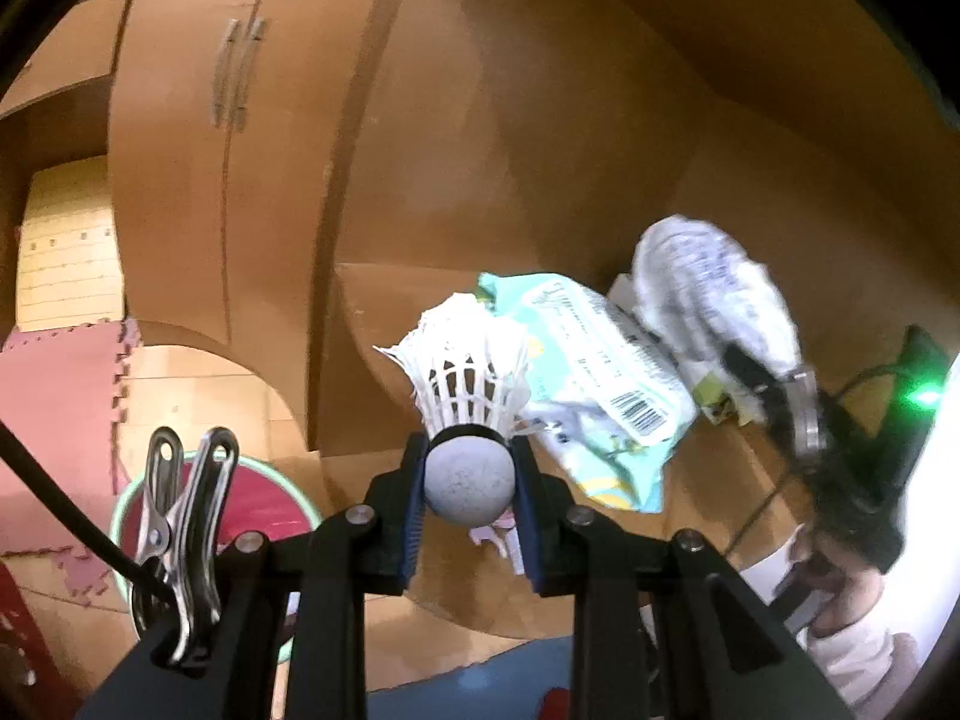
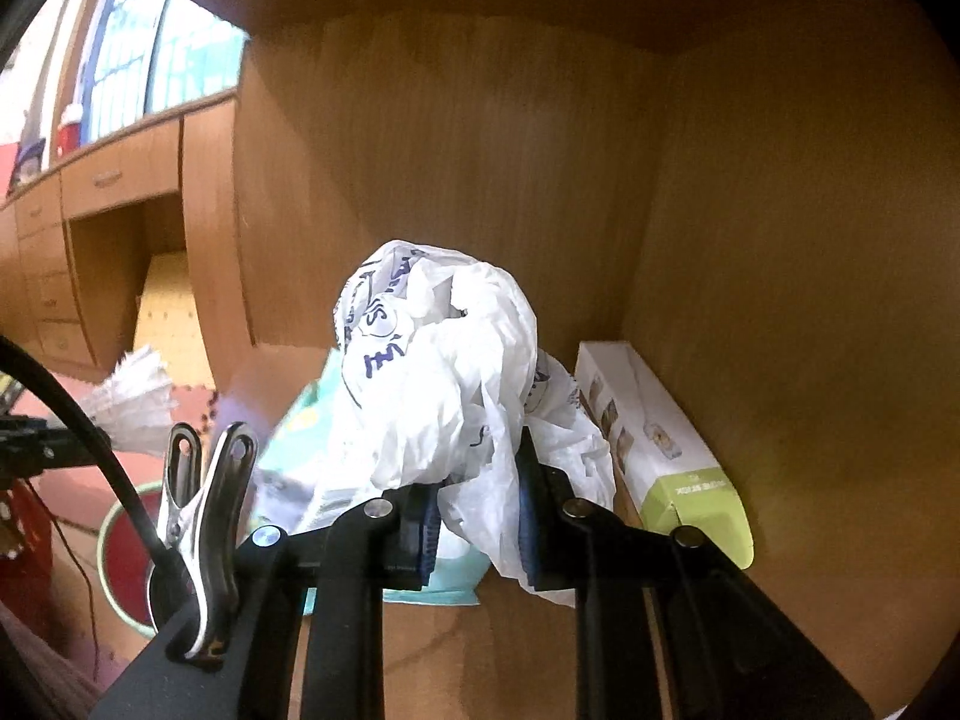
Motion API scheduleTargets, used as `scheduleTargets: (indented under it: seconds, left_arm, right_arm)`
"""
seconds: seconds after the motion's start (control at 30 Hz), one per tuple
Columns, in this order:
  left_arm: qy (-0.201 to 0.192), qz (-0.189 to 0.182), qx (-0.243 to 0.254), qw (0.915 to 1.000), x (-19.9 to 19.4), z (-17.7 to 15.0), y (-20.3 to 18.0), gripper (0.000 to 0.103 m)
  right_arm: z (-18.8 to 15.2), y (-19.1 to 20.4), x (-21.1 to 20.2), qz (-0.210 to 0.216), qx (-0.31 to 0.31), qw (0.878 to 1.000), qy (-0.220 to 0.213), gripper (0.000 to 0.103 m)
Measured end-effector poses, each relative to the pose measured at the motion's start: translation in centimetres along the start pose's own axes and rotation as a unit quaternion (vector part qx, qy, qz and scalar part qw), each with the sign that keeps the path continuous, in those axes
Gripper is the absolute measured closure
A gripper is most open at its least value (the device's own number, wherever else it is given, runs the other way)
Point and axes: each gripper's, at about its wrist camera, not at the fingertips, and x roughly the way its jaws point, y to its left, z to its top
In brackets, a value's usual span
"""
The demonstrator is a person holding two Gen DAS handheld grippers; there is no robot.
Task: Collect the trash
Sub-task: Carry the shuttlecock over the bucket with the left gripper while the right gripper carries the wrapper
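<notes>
Teal packet (image 1: 606, 384) beside carton (image 2: 660, 450); perhaps touching.

A home room is showing: wooden built-in cabinets (image 1: 240, 120) with drawers (image 2: 114, 177) are filling the left of both frames, pink foam floor mats (image 1: 54, 414) are lying lower left, and a window (image 2: 162, 54) is glowing upper left.

Wooden cupboard doors (image 1: 198, 138), pink foam mat (image 1: 54, 396), a window (image 2: 162, 54), a red cup (image 2: 69, 129) on its sill

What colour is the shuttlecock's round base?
Grey, with a black band above it; the shuttlecock shows best in the left wrist view.
</notes>
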Motion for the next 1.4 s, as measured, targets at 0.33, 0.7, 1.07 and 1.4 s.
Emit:
scheduleTargets:
  seconds: [0.33,0.7,1.07,1.4]
  left_arm:
    - [0.011,0.053,-0.030,0.9981,-2.5,-2.0,4.3,0.076]
    - [0.054,0.114,-0.054,0.9906,-1.3,-3.9,10.4,0.076]
    - [0.094,0.118,-0.087,0.9847,2.8,-6.9,15.0,0.076]
    - [0.135,0.115,-0.133,0.9751,7.4,-9.2,19.0,0.076]
  right_arm:
    - [0.0,3.7,-4.6,0.056,0.001,0.998,-0.032,0.082]
    - [-1.7,10.6,-4.1,0.156,0.028,0.987,-0.027,0.082]
    - [-3.6,16.3,0.8,0.212,0.039,0.977,0.002,0.082]
    - [-4.8,19.8,4.2,0.237,0.018,0.971,0.035,0.082]
